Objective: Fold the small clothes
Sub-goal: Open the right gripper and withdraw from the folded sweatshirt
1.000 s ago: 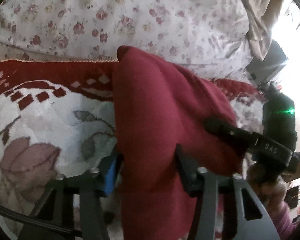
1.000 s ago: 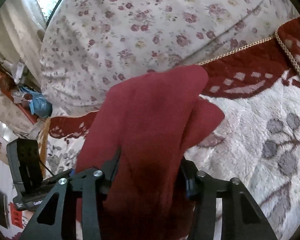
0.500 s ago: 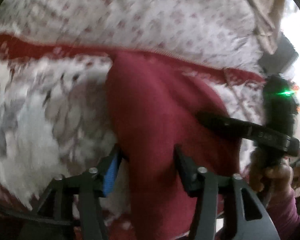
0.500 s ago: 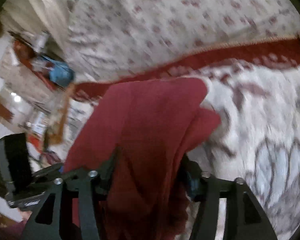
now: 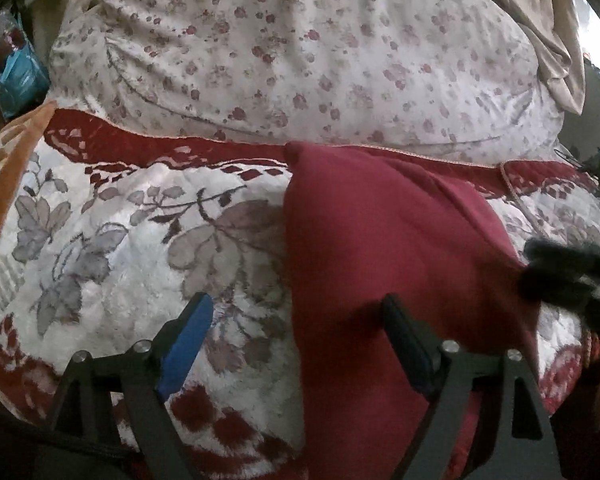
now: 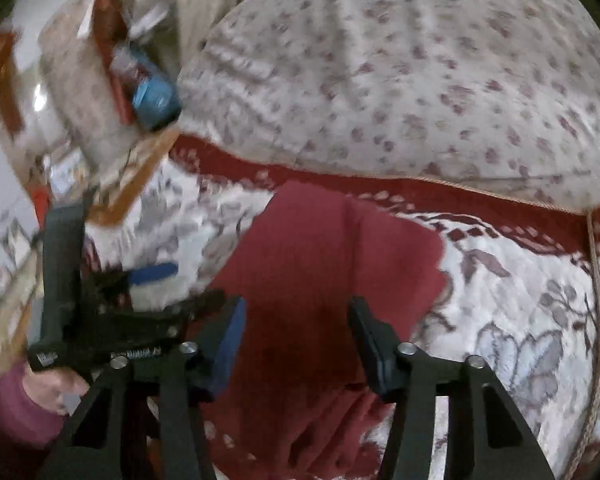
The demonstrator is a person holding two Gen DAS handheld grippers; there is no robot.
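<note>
Left wrist view: a floral duvet [image 5: 300,52] lies behind a white-and-red flowered blanket [image 5: 112,248] on the bed. On the blanket lies the folded dark red garment [image 5: 380,240]. The left gripper [image 5: 296,320] has just been opening, released, only its right finger over the cloth. The right gripper [image 6: 296,320] has just been closing, straddling the garment; grip unclear.

To the left of your left fingers [image 5: 188,332], the fluffy white blanket with grey leaves [image 5: 112,240] lies bare, so you can pass there. Beyond both pairs of fingertips, the big flowered white pillow [image 5: 300,52] blocks the way. The folded dark red cloth [image 5: 380,240] lies under the right finger and reaches beyond it.
</note>
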